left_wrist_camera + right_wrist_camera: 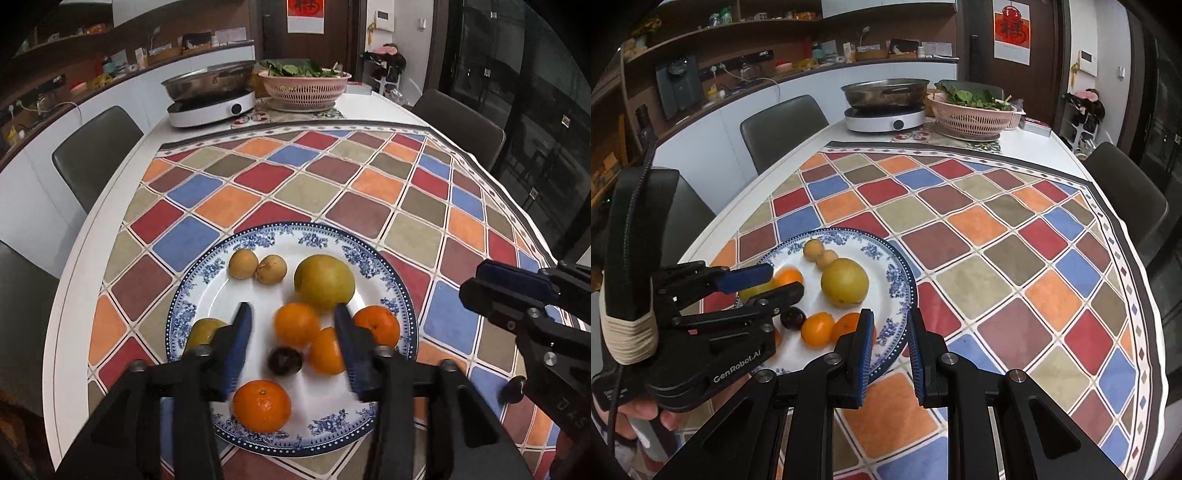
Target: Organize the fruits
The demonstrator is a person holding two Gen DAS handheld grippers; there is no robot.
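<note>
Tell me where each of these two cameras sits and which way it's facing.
Left wrist: on the left gripper, above the blue-patterned plate, looking down its open fingers at the fruit; right gripper at right.
Right wrist: on the right gripper, open beside the plate's right rim, facing along the table; left gripper and holding hand at left.
Shared: plate, fruit, checkered tablecloth, hotpot.

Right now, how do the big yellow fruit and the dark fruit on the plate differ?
The big yellow fruit is by far the largest piece; the dark fruit is among the smallest. The yellow one is pale yellow-green, the dark one near black. The yellow one lies beyond the open left tool; the dark one lies between its fingers, ungripped. Both are round and rest on the blue-patterned plate.
</note>
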